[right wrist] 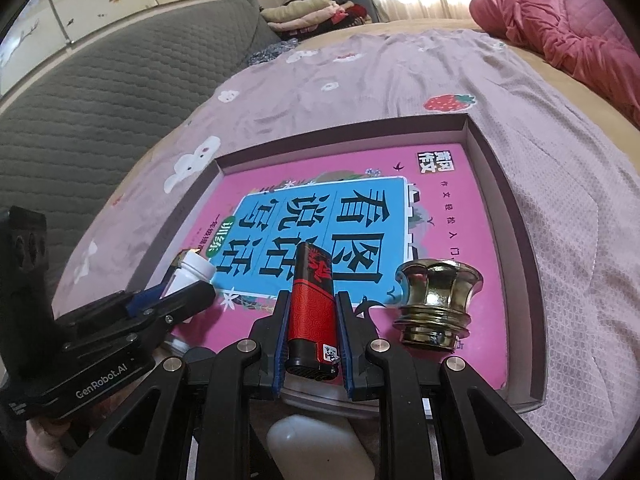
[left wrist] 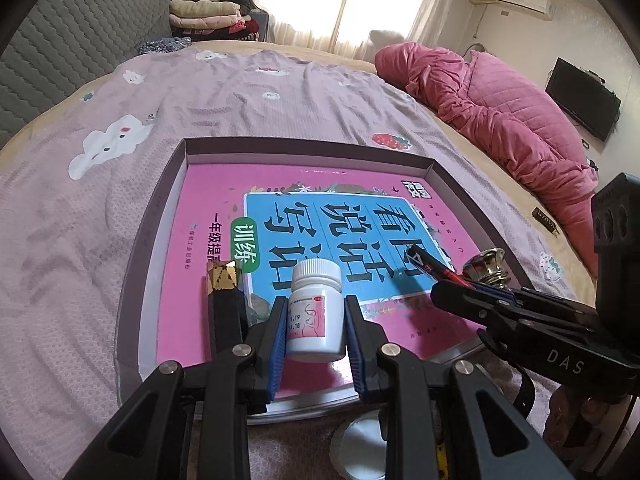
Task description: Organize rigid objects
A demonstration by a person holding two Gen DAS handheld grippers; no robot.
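A shallow purple-rimmed box [left wrist: 160,200] [right wrist: 496,168] lies on the bed with a pink book [left wrist: 208,208] [right wrist: 440,176] inside. My left gripper [left wrist: 316,320] [right wrist: 176,288] is shut on an upright white pill bottle [left wrist: 315,312] [right wrist: 192,274] standing on the book. My right gripper [right wrist: 311,320] [left wrist: 460,284] is shut on a red and black lighter [right wrist: 311,304] [left wrist: 432,264] lying on the book. A black and gold block [left wrist: 224,304] lies left of the bottle. A brass knob [right wrist: 436,300] [left wrist: 486,266] stands right of the lighter.
The box sits on a lilac blanket [left wrist: 240,92] with cloud prints. A pink quilt [left wrist: 500,104] lies at the right, a grey headboard [right wrist: 100,92] at the left. A white oval object [right wrist: 320,444] and a round white lid [left wrist: 360,436] lie near the box's front edge.
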